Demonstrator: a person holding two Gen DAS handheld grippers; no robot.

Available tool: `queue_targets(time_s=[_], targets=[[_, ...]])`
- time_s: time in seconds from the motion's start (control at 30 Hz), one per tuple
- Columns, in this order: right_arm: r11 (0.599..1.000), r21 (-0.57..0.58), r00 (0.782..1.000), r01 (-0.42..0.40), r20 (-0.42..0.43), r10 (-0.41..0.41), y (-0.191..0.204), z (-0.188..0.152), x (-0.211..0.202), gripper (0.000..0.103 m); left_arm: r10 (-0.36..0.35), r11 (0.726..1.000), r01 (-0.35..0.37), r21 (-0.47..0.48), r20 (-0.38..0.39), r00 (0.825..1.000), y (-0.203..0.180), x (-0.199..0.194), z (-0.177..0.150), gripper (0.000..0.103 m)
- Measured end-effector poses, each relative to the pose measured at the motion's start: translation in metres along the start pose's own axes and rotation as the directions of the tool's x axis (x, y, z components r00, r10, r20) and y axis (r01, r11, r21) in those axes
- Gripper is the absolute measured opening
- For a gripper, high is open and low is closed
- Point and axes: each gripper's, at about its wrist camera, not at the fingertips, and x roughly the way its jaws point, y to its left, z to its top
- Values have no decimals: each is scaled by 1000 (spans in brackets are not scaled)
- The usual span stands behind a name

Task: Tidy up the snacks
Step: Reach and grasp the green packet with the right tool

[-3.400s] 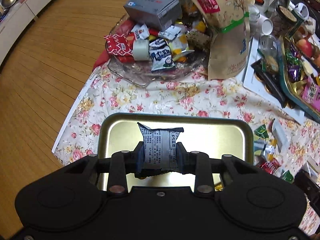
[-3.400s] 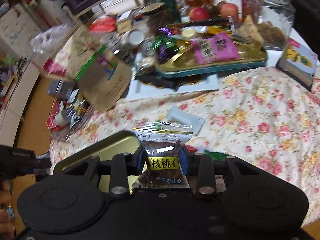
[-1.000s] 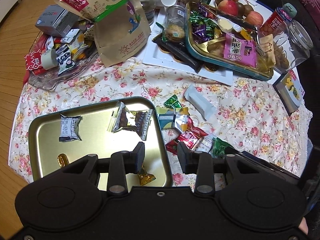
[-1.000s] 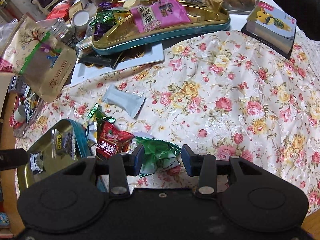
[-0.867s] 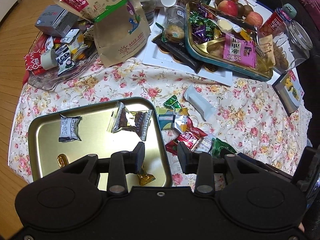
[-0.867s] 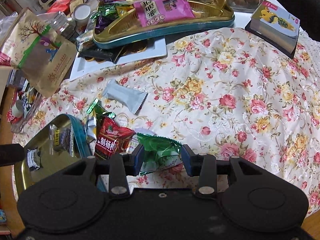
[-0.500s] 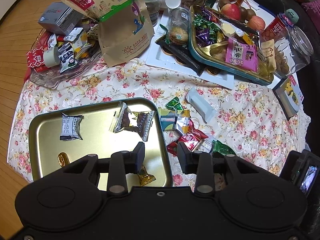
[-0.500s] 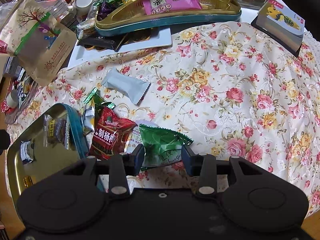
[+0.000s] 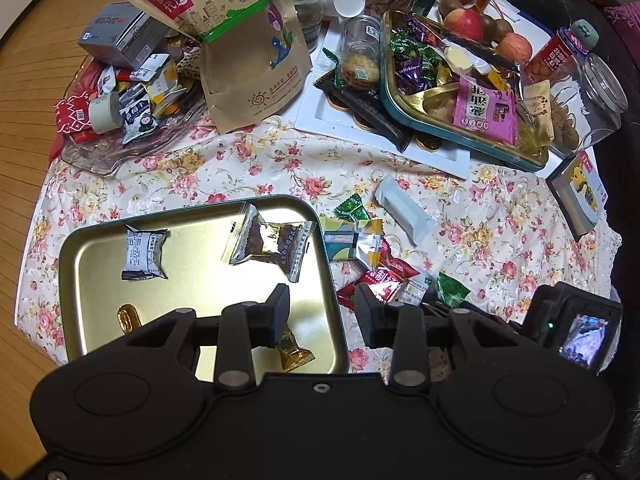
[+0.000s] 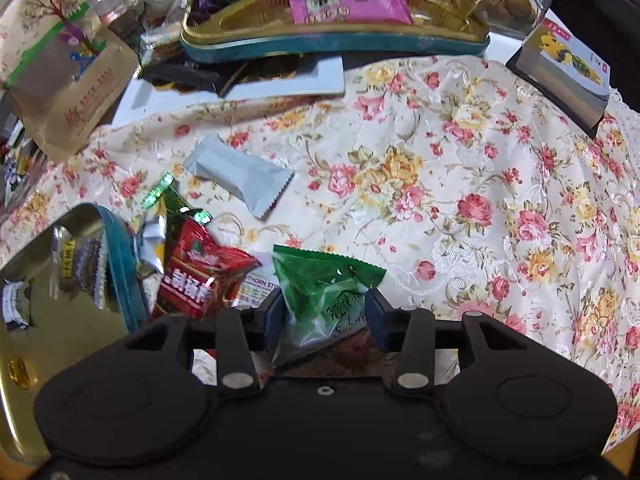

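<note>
Left view: the left gripper (image 9: 322,312) hangs spread and empty over the tray's (image 9: 100,300) corner; right view: the right gripper (image 10: 323,314) pinches the green packet (image 10: 324,292) beside the tray, so lift it clear of the red packet (image 10: 196,276) first.

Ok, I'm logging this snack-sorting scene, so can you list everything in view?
gold tray: one, gold with teal rim, near left on the cloth
wrapped snacks in tray: four; white packet, clear-brown packet, two gold candies
loose snacks beside tray: several; red packet, silver packet, small green candy
green packet: one, between the right fingers
floral tablecloth: one, cream with pink roses
paper bag: one, brown, far left
glass dish: one, clear, heaped with snacks
far tray: one, teal and gold, with candies and a pink packet
apples: two, red
jars: several, clear
left gripper: open, over the gold tray's edge
right gripper: closed on the green packet
</note>
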Motion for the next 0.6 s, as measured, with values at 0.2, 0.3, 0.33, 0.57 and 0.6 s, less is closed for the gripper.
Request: queue_targets(time_s=[0.2,0.3,0.33,0.57,0.6], targets=[[1000,8,1000,-8,-11,8,-8,-3,6,48,-11,1000,11,-11,6,1000,1,-2,2,46],[1000,18,1000,-8,-5,8,-11,-5,5,46,-14,1000,14,-10,4,1000,-1,-2,3,46],[1000,19,1000,-6,-5,6,-12,-5,5,44,-14,1000,15,-8,3,1000,-2,-1,3,46],[999,40,999,24,23,-25,-33,-8,-11,43,-12,1000,12,14,6,1000,-14,3,3,46],[998,49,999,27,28,-28,-38,-7,-14,43,-12,1000,12,17,6,1000,-16,4,4,46]])
